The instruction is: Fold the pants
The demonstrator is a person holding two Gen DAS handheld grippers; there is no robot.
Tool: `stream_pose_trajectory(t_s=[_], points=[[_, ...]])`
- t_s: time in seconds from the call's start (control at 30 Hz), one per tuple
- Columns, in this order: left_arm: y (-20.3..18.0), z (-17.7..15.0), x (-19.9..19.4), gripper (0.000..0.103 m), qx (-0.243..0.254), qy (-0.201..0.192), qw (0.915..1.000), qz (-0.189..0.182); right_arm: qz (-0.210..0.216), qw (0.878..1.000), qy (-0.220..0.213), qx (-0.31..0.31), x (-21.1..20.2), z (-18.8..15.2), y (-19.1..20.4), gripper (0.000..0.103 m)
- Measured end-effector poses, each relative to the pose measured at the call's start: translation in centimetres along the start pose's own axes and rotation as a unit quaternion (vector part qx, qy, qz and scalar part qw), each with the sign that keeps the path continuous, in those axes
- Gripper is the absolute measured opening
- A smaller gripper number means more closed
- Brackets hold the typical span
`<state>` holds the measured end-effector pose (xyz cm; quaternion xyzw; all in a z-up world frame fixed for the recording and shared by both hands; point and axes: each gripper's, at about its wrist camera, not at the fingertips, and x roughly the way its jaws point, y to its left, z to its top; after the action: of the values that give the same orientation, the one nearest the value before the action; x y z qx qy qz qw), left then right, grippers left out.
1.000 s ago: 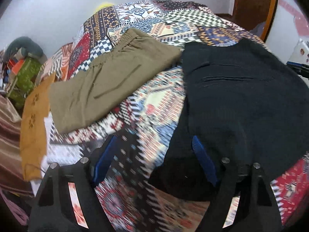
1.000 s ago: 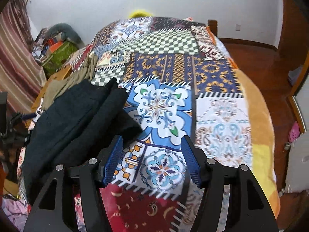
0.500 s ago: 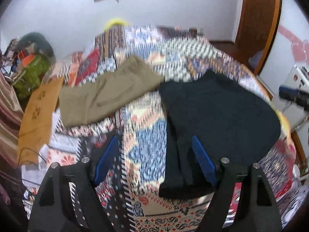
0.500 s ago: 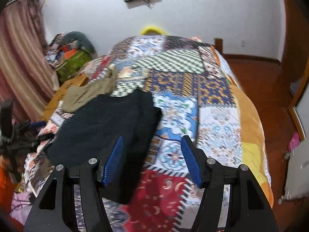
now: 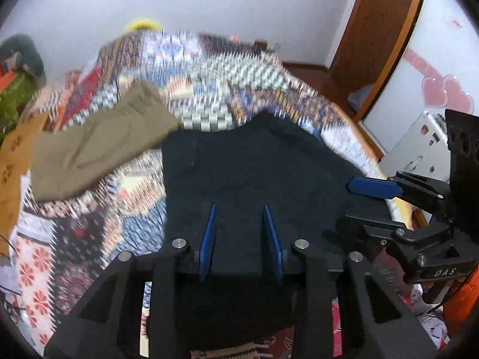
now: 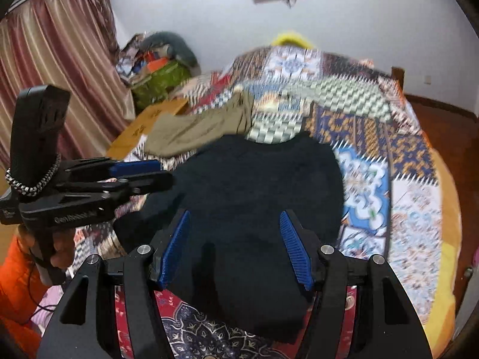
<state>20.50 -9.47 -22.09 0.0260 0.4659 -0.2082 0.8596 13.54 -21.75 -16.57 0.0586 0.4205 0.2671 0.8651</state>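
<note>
Folded black pants (image 5: 254,176) lie on the patchwork bedspread, also in the right wrist view (image 6: 257,191). Folded olive pants (image 5: 98,140) lie to their left, seen farther back in the right wrist view (image 6: 203,125). My left gripper (image 5: 239,233) hovers over the near part of the black pants, fingers partly open with nothing between them. My right gripper (image 6: 236,245) is open and empty above the near end of the black pants. Each gripper shows in the other's view: the right one (image 5: 374,188) at right, the left one (image 6: 134,170) at left.
The patchwork bedspread (image 6: 374,179) covers the bed. An orange cloth (image 5: 12,161) lies at the bed's left edge. Bags and clutter (image 6: 158,68) sit by the curtain. A wooden door (image 5: 374,30) and a white appliance (image 5: 419,143) stand at right.
Both grippers pulled back and up toward the bed's near edge. The left gripper's fingers have closed partway. The black pants now lie in a more compact folded shape.
</note>
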Motion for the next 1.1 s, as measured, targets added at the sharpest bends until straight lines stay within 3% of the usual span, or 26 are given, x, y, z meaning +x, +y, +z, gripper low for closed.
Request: stream_pose_trajectory(t_s=[0.17, 0.3, 0.57, 0.73, 0.9, 1.1], points=[[0.4, -1.5, 2.0, 0.033, -0.004, 0.017, 0.9998, -0.004, -0.003, 0.999, 0.037, 0.013, 2.5, -2.0, -1.4, 0.055], [-0.6, -1.8, 1.9, 0.033, 0.022, 0.012, 0.9996, 0.016, -0.005, 0.999, 0.037, 0.010, 2.3, -2.4, -1.3, 0.055], [-0.1, -1.2, -0.1, 0.033, 0.015, 0.001, 0.9999, 0.006, -0.018, 0.999, 0.035, 0.005, 0.6, -1.8, -1.0, 0.057], [1.3, -0.2, -2.3, 0.034, 0.015, -0.022, 0.9988, 0.042, -0.047, 0.999, 0.013, 0.009, -1.6, -1.2, -1.7, 0.058], [3.4, 0.5, -3.2, 0.055, 0.000, -0.034, 0.9973, 0.066, -0.080, 0.997, 0.002, 0.017, -2.7, -0.5, -3.4, 0.061], [4.4, 0.9, -1.9, 0.064, -0.002, -0.023, 0.9974, 0.068, -0.096, 0.995, 0.012, 0.029, -2.1, -0.3, -5.2, 0.064]])
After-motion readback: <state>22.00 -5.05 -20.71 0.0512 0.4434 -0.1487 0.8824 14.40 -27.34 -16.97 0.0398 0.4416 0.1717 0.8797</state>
